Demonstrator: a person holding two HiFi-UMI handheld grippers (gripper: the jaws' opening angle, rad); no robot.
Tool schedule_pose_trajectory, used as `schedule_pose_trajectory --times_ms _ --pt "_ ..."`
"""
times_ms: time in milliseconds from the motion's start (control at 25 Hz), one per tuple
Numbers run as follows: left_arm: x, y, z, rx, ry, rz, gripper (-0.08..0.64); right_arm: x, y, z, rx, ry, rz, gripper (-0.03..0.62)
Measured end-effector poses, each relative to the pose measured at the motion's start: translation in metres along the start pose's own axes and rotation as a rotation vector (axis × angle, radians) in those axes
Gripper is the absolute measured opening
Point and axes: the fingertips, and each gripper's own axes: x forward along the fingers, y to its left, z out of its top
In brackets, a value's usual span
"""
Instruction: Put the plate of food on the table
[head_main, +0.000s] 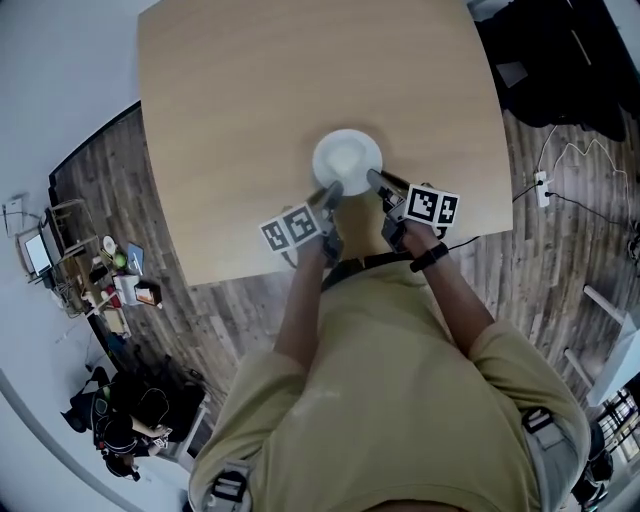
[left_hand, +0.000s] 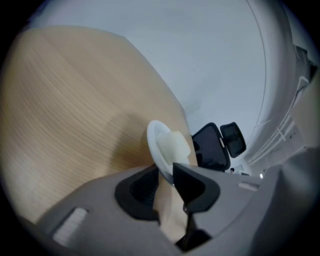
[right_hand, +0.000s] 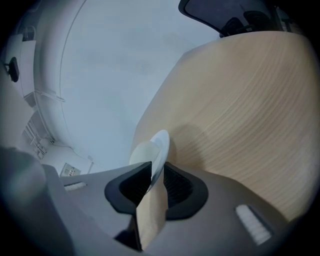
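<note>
head view: white plate (head_main: 347, 133) rests on the wooden surface (head_main: 230, 120); left tool (head_main: 332, 191) and right tool (head_main: 376, 179) straddle its near rim, jaws slightly spread, not pinching.

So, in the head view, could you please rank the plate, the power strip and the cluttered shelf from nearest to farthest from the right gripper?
1. Plate: on the table, its rim between the right gripper's jaws.
2. Power strip: on the floor, off to the right.
3. Cluttered shelf: on the floor, far left.
</note>
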Motion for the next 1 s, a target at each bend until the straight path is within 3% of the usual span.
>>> schedule_pose_trajectory --times_ms 600,1000 --pt "0.055 0.015 0.053 0.023 -0.014 0.028 0.097 0.047 -0.023 0.058 -0.025 -0.057 -0.053 0.083" --pt "0.067 0.021 0.062 0.01 -0.018 0.048 0.108 0.055 -0.029 0.067 0.009 -0.062 -0.088 0.08"
